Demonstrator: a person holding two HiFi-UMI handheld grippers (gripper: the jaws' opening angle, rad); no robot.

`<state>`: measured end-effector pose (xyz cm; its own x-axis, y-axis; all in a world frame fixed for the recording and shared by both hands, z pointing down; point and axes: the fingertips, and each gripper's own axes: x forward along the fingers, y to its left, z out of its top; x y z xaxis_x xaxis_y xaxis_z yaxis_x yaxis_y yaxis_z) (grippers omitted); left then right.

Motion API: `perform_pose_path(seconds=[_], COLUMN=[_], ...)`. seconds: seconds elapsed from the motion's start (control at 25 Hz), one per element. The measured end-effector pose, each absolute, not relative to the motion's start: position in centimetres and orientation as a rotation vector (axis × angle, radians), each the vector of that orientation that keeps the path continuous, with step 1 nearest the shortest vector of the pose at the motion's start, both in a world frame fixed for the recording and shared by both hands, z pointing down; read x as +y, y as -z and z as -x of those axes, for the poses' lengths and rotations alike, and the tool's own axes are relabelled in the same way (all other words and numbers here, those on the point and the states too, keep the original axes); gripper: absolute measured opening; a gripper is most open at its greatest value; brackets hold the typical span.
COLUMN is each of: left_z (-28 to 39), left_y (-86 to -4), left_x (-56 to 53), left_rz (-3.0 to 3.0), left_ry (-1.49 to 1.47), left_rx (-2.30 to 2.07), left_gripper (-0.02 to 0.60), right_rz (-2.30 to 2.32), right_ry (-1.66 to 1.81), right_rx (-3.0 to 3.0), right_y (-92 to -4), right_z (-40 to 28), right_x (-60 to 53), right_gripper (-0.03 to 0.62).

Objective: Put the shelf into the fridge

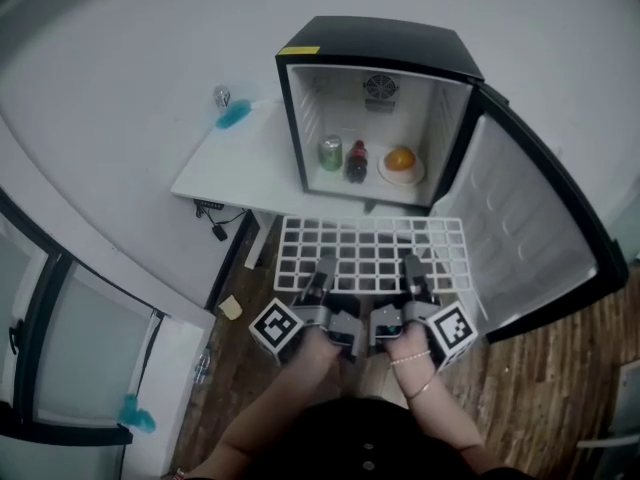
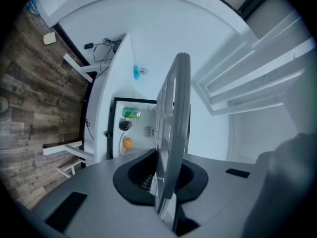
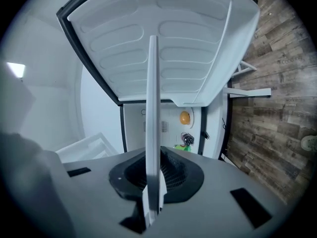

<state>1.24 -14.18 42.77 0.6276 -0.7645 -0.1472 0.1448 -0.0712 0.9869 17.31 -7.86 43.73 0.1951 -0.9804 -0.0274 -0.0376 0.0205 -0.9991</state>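
Observation:
A white wire shelf (image 1: 372, 253) hangs level in the air in front of the open mini fridge (image 1: 375, 118). My left gripper (image 1: 322, 271) is shut on the shelf's near edge at the left, my right gripper (image 1: 413, 271) on the same edge at the right. In the left gripper view the shelf (image 2: 173, 138) runs edge-on between the jaws, and the shelf (image 3: 152, 133) does the same in the right gripper view. On the fridge floor stand a green can (image 1: 331, 153), a dark bottle (image 1: 357, 162) and an orange on a plate (image 1: 400, 160).
The fridge door (image 1: 525, 238) stands swung open at the right, close to the shelf's right end. The fridge sits on a white table (image 1: 235, 173) with a blue item (image 1: 233, 115) at its back left. Wood floor (image 1: 540, 388) lies below.

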Motion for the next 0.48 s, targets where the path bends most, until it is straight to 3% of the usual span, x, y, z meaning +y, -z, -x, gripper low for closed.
perform_pose_path(seconds=[0.48], left_z=[-2.4], left_y=[-42.7], left_x=[-21.2], left_rz=[-1.441], left_ry=[0.749], left_rx=[-0.485], left_gripper=[0.032], right_rz=[1.389], right_ry=[0.965], right_rx=[1.079], right_y=[-42.7], right_z=[-17.9], right_x=[-13.5], right_gripper=[0.034])
